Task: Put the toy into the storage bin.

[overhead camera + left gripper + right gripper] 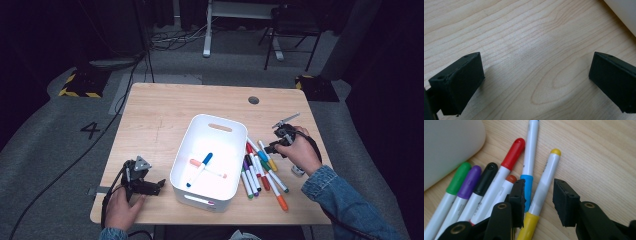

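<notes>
Two fingers [518, 195] of the right gripper [537, 200] straddle the yellow marker [544, 182] beside the white bin [449, 147], not clamping it; left gripper [536, 80] fingers gape over bare bench [524, 37].

Right gripper [537, 197] fingers part-open; left gripper [536, 82] fingers wide.

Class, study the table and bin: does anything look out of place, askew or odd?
Nothing is damaged or spilled. The markers lie in a loose, uneven fan beside the white bin, and two markers in the bin lie crossed. The right gripper straddles the yellow marker.
</notes>
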